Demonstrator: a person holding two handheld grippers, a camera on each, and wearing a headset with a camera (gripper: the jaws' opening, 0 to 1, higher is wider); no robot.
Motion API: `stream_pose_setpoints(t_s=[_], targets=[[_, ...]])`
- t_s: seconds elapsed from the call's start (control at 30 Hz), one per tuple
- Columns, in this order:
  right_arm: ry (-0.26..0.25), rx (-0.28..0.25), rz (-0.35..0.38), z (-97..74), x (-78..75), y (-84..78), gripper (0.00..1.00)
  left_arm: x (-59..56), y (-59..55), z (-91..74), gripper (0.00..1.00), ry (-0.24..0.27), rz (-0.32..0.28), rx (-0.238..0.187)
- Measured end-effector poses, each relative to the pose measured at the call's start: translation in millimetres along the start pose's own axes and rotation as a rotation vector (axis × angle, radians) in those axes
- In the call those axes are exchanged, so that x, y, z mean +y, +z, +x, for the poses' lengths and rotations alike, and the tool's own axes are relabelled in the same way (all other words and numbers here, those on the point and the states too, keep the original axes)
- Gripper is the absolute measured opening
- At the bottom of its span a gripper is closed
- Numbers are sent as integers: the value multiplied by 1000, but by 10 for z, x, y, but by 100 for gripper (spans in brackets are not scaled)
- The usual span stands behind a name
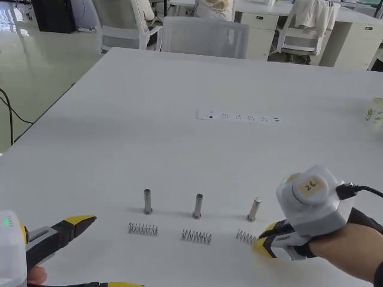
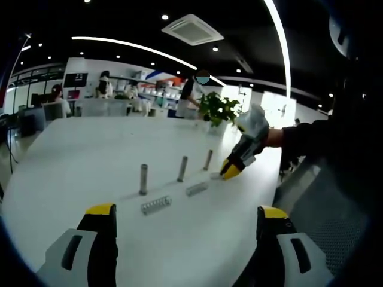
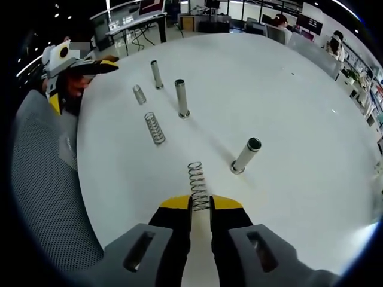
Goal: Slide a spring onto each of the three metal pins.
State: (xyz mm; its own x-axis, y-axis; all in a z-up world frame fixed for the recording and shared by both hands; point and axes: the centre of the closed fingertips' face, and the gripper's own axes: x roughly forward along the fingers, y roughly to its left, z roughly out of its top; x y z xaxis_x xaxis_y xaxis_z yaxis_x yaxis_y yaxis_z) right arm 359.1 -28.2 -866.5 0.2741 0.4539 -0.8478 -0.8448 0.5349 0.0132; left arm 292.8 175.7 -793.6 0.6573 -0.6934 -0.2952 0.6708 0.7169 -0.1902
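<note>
Three short grey metal pins stand on end in a row across the white table: left pin [image 1: 148,201], middle pin [image 1: 198,205], right pin [image 1: 254,210]. At six o'clock from each, a small wire coil lies on its side, apart from its pin: left spring [image 1: 143,229], middle spring [image 1: 196,237] and right spring [image 1: 245,237]. The three o'clock end of the right spring is pinched between the jaws of the right gripper [image 3: 201,204].

we see a white table [image 1: 179,89] bearing three metal pins in a row: the left pin [image 1: 148,201] and middle pin [image 1: 198,205] upright, the right pin [image 1: 254,210] tilted. near each lies a spring: left spring [image 1: 143,229], middle spring [image 1: 196,237], right spring [image 1: 245,236]. farther back sits a socket strip [image 1: 238,116].
</note>
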Motion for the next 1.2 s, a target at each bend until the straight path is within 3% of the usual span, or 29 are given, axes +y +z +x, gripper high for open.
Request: stream_pose_setpoints(t_s=[0.3, 0.7, 1.2], targets=[[-12, 17, -59, 4, 24, -8, 8, -19, 22, 7, 94, -7, 6, 0], [-1, -26, -22, -79, 68, 92, 8, -79, 37, 33, 91, -31, 19, 7], [22, -55, -59, -111, 211, 225, 7, -187, 97, 153, 77, -115, 85, 30]])
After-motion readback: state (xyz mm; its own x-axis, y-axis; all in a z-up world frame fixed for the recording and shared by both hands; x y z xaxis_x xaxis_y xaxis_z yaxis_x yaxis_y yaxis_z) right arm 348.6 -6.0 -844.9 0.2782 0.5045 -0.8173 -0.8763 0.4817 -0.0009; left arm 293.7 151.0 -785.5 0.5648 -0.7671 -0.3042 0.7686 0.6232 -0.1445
